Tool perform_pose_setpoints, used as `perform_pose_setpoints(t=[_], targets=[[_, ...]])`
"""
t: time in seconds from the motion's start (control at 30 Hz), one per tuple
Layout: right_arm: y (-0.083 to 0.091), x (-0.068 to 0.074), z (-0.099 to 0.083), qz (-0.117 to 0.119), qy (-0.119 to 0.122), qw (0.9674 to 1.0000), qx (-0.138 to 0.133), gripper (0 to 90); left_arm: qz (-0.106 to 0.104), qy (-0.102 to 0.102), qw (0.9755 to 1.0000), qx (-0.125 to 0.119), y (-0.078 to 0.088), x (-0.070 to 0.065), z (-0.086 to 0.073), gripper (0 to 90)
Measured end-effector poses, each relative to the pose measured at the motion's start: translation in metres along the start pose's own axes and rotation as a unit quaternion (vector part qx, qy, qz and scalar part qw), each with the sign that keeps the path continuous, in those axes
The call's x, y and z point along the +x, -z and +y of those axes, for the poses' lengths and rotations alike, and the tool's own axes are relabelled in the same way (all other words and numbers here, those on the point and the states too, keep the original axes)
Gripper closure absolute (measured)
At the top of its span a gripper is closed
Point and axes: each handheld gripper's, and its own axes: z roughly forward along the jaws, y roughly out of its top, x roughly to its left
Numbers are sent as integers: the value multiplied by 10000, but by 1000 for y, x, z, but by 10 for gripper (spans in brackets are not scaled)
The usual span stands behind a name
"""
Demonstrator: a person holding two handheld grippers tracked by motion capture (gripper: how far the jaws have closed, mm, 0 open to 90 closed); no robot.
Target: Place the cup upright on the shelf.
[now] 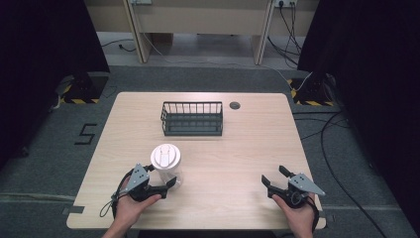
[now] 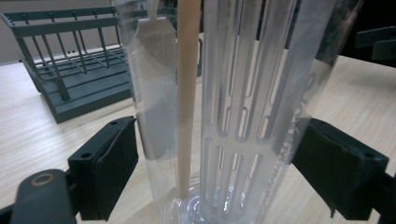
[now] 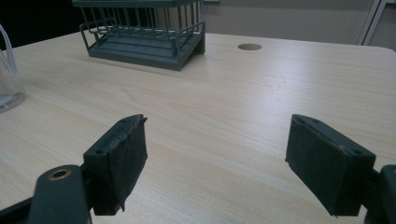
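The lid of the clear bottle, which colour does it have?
The lid is white, sitting on the clear bottle; the high view shows it best.

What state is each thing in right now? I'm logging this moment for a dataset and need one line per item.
Clear bottle: upright on the table, white lid on, between the left gripper's jaws.
Left gripper: jaws around the bottle's lower body; firm contact cannot be told.
Right gripper: open, holding nothing, low over the table.
Wire basket: upright, nothing in it, at the table's far middle.
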Motion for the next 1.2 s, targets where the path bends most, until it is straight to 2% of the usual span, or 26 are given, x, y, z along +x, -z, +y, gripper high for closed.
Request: perform_pose_setpoints(t=[0.23, 0.53, 0.83, 1.2], targets=[[0, 0, 0, -14, 23, 10000, 23, 210, -47, -78, 10000, -12, -8, 0, 2, 148], [0, 0, 0, -9, 8, 10000, 27, 213, -114, -71, 9999, -77, -11, 2, 2, 170], [0, -1, 0, -11, -4, 10000, 32, 216, -146, 17, 9998, -147, -11, 3, 1, 174], [0, -1, 0, -2, -62, 10000, 23, 217, -83, 67, 9998, -178, -10, 3, 7, 175]])
